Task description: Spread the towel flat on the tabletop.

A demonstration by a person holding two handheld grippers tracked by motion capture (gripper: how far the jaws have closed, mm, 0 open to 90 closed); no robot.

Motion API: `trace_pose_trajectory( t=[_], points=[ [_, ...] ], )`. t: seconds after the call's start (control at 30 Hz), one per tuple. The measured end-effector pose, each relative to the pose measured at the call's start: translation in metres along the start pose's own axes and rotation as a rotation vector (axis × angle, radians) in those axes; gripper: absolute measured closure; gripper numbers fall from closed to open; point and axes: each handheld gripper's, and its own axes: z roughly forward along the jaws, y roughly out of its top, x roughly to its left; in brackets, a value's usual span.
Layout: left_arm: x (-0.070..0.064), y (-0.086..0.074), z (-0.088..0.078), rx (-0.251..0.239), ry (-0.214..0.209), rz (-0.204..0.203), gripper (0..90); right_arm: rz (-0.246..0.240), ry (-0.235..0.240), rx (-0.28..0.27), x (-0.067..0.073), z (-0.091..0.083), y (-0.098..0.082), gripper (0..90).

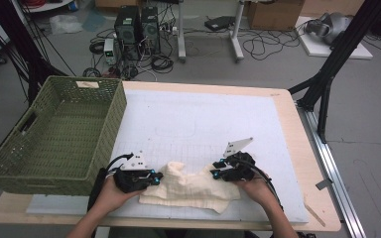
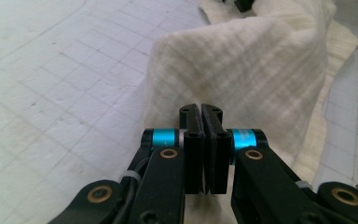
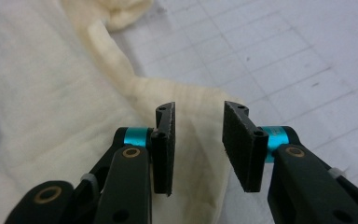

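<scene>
Cream cloth (image 1: 188, 188) edge clenched in left fingers (image 2: 214, 140); right fingers (image 3: 240, 140) released, apart.

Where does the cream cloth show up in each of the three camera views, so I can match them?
High view: cream cloth lies low centre, between the two grippers.
Left gripper view: it rises centre to upper right, behind the shut jaws.
Right gripper view: it spreads across the left and centre, under the open jaws.
Shared landmark: the white gridded mat under the cloth.

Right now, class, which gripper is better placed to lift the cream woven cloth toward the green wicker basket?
Probably the left gripper: its jaws look pinched shut at the cloth edge, nearest the basket; right gripper stands open.
</scene>
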Motion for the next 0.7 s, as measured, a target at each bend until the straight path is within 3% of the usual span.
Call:
trace_pose_trajectory(
  t=[0.07, 0.1, 0.17, 0.3, 0.37, 0.5, 0.6, 0.67, 0.7],
  points=[
    [0.000, -0.001, -0.004, -0.003, 0.005, -0.004, 87.4, -0.013, -0.019, -0.008, 0.002, 0.001, -0.001, 73.2],
    [0.000, -0.002, -0.005, -0.008, 0.008, -0.007, 87.4, -0.013, -0.011, -0.005, 0.003, 0.001, -0.001, 81.5],
    [0.000, -0.002, -0.006, -0.016, 0.012, -0.011, 87.5, -0.021, 0.009, 0.000, 0.004, 0.002, -0.001, 88.0],
    [0.001, 0.003, -0.007, -0.059, 0.044, -0.017, 87.5, -0.035, 0.003, -0.008, 0.005, -0.001, 0.004, 88.9],
    [0.003, 0.009, -0.009, -0.105, 0.083, -0.030, 87.6, -0.033, -0.033, -0.041, 0.002, -0.010, 0.009, 89.0],
    [0.007, 0.021, -0.017, -0.209, 0.181, -0.047, 87.6, -0.026, -0.153, -0.139, -0.007, -0.040, 0.021, 89.0],
    [0.006, 0.023, -0.020, -0.235, 0.231, -0.041, 87.6, -0.017, -0.223, -0.204, -0.012, -0.060, 0.027, 89.0],
    [0.005, 0.020, -0.017, -0.210, 0.214, -0.048, 87.6, 0.003, -0.246, -0.231, -0.015, -0.067, 0.026, 89.0],
    [0.004, 0.017, -0.014, -0.184, 0.200, -0.055, 87.5, 0.008, -0.247, -0.220, -0.017, -0.067, 0.025, 89.0]
  ],
)
